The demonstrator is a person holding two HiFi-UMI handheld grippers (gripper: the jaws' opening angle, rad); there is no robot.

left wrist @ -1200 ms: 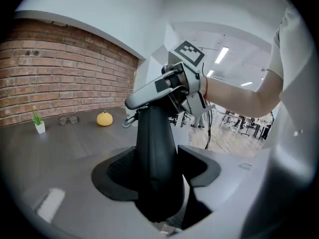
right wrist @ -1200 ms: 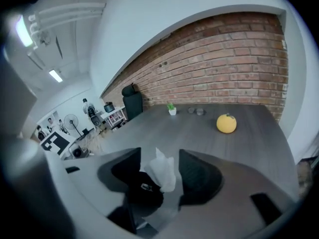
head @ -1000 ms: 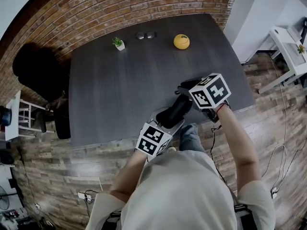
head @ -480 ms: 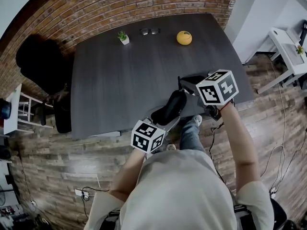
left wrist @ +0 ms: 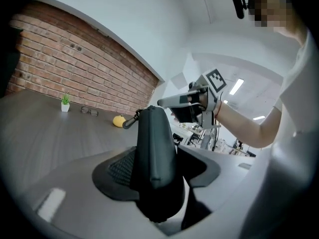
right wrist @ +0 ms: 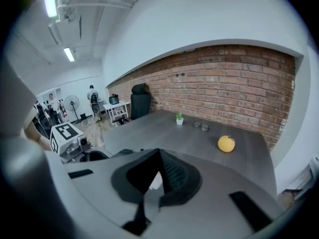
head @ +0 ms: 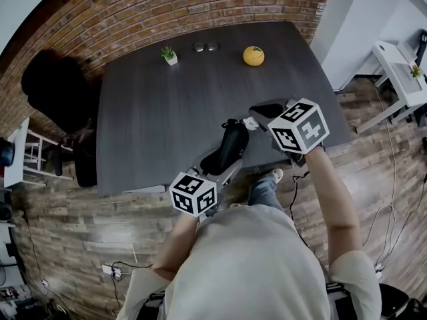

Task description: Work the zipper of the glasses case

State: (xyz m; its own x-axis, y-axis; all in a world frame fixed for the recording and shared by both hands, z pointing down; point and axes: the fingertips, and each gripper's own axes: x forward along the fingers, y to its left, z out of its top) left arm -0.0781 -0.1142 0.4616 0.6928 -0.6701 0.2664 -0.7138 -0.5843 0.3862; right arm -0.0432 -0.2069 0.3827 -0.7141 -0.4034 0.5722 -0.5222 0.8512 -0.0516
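Observation:
The black glasses case (head: pixel 225 147) is off the table (head: pixel 160 119), near its front edge. My left gripper (head: pixel 219 169) is shut on the case's lower part, and in the left gripper view the case (left wrist: pixel 154 148) stands upright between the jaws. A dark zipper pull (left wrist: pixel 130 121) sticks out from the top of the case. My right gripper (head: pixel 250 121) reaches in from the right with its tips at the case's top end. In the right gripper view its jaws (right wrist: pixel 158 177) are shut. I cannot tell whether they pinch the pull.
At the table's far edge sit a small potted plant (head: pixel 167 57), a pair of glasses (head: pixel 204 47) and a yellow-orange fruit (head: pixel 253 56). A black chair (head: pixel 57 95) stands at the left, and a white desk (head: pixel 400 65) at the right beyond the wood floor.
My left gripper has drawn down and to the left, taking the case with it. The case now sits left of the right gripper's tips. The right gripper has barely moved.

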